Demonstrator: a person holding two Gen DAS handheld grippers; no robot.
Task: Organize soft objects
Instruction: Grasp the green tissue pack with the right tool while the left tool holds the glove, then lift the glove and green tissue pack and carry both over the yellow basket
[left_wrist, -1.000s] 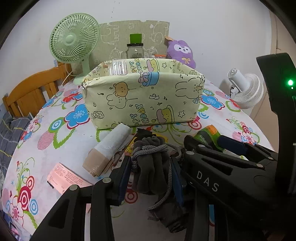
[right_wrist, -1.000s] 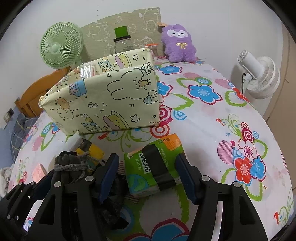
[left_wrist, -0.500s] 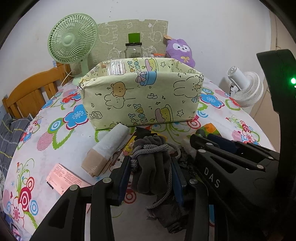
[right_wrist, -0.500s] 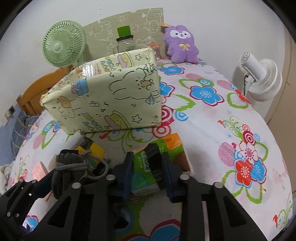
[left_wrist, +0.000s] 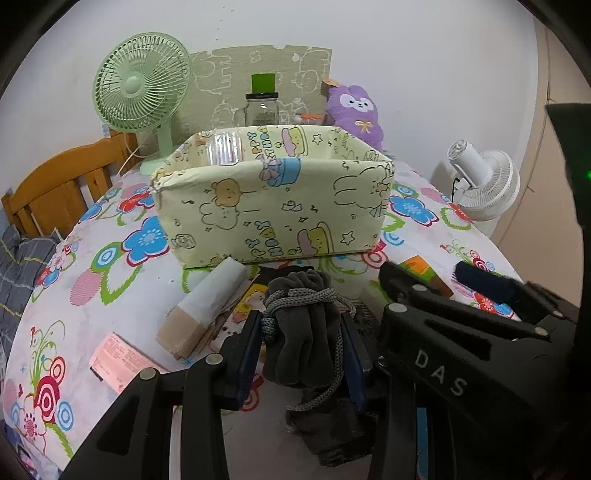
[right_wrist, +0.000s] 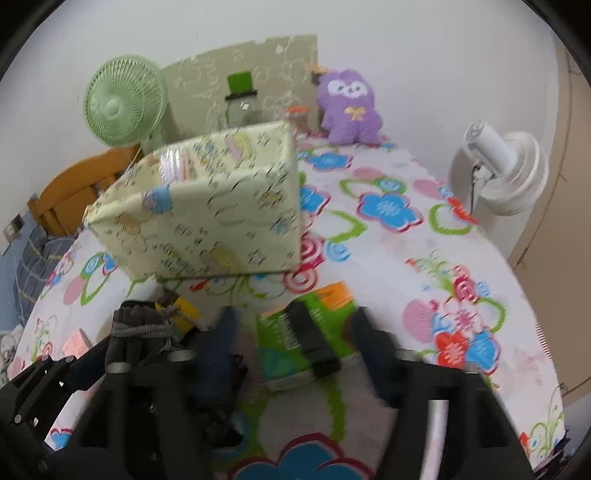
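Observation:
A grey drawstring pouch (left_wrist: 303, 325) is pinched between the blue pads of my left gripper (left_wrist: 301, 349), just above the flowered tablecloth; more dark fabric lies under it. In the blurred right wrist view, my right gripper (right_wrist: 295, 328) has its jaws opening around a green and orange packet (right_wrist: 314, 325) with a black band. The packet lies on the cloth and the pads stand clear of its sides. The pouch (right_wrist: 138, 325) shows at the left of that view. A yellow cartoon-print box (left_wrist: 273, 210) (right_wrist: 207, 218) stands open-topped behind both grippers.
A white roll on a cardboard core (left_wrist: 207, 310) and a pink slip (left_wrist: 118, 354) lie left of the pouch. At the back are a green fan (left_wrist: 142, 92), a glass jar (left_wrist: 262, 110) and a purple plush (left_wrist: 356, 114). A white fan (left_wrist: 484, 177) stands right, a wooden frame (left_wrist: 55, 188) left.
The right gripper squeezed shut on the green packet half a second ago and has now spread apart again, leaving the packet on the cloth. The left gripper kept still with the pouch.

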